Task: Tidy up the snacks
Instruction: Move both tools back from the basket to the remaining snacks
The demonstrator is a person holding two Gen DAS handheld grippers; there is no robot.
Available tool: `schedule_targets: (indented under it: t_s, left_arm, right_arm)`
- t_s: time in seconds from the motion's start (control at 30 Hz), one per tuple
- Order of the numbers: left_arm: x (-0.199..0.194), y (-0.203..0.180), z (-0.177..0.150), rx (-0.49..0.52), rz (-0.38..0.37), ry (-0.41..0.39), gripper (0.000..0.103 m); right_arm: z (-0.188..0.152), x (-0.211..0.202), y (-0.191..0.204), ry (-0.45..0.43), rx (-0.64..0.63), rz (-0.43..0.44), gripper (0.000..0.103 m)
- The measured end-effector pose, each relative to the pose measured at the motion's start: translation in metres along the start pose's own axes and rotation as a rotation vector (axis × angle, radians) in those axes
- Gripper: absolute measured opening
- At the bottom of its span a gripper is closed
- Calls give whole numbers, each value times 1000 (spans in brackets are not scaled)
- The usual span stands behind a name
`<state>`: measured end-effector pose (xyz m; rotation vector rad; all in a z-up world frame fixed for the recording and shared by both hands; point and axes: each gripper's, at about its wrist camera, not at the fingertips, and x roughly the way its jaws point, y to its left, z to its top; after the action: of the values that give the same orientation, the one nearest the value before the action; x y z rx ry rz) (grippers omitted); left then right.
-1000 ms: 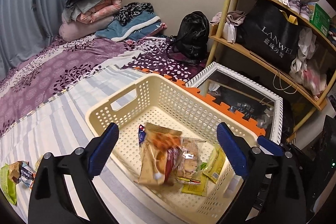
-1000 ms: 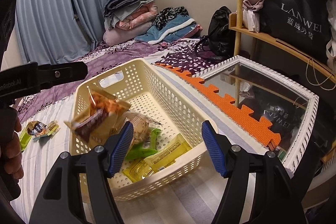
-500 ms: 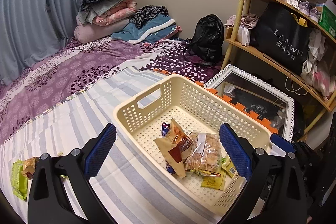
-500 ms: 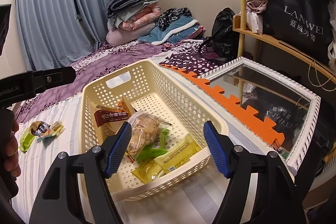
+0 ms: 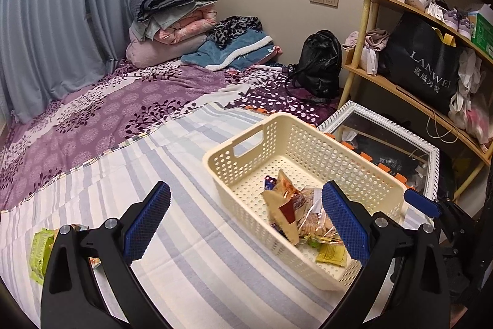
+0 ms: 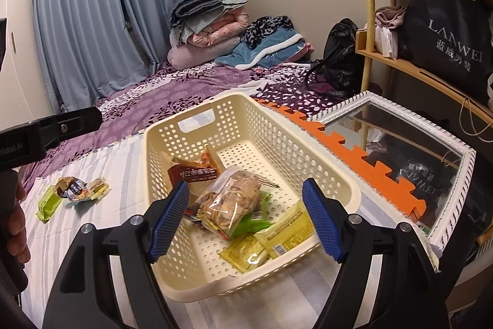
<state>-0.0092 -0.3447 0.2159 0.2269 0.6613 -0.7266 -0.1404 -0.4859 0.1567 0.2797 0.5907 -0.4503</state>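
Up front in the left wrist view, the left tongs (image 5: 243,221) stand spread about as wide as they go, with nothing between the blue pads (image 5: 146,224) and nothing touched. They hang above the striped sheet (image 5: 191,261) of the bed, just left of the cream basket (image 5: 246,165). The basket's near left rim runs diagonally between the two fingers; its far long side lies close to the orange foam mat (image 5: 382,167) and the white-framed mirror (image 5: 397,130). Inside, a brown packet (image 5: 282,205) leans upright against a clear bag of biscuits (image 5: 314,221), with a yellow sachet (image 5: 331,253) flat at the near end. Loose snacks, one of them a green packet (image 5: 38,252), lie on the sheet at far left, partly hidden by the left finger. The sheet between them and the basket is bare.

Over in the right wrist view, the right tongs (image 6: 246,213) are opening, partway apart, holding nothing; they hover over the basket's near end, pads clear of the rim. Below lie the biscuit bag (image 6: 234,196), the brown packet (image 6: 194,173), green and yellow sachets (image 6: 283,232). Three loose snacks (image 6: 74,193) sit on the sheet well left of the basket. A hand (image 6: 14,224) grips the other tool at the left edge.
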Motion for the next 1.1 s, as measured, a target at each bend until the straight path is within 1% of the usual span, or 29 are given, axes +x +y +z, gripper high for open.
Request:
schedule_targets:
  t_s: [0.17,0.33,0.37,0.43,0.73,1.1]
  left_arm:
    - [-8,21,-9,-41,26,2,100]
    - [-16,51,-19,-90,62,8,100]
    - [-18,58,-21,-101,71,8,100]
    - [-23,71,-25,-120,84,5,100]
    - [-43,137,-46,-204,162,7,100]
    - [-68,226,-84,-288,268,32,100]
  right_arm:
    - [1,1,17,5,-21,32,75]
    - [2,2,37,9,-48,67,75]
    - [2,2,43,11,-52,76,76]
    - [1,2,51,9,-61,91,84]
    - [-4,8,97,33,-131,148,84]
    - [-15,22,146,91,-180,217,84]
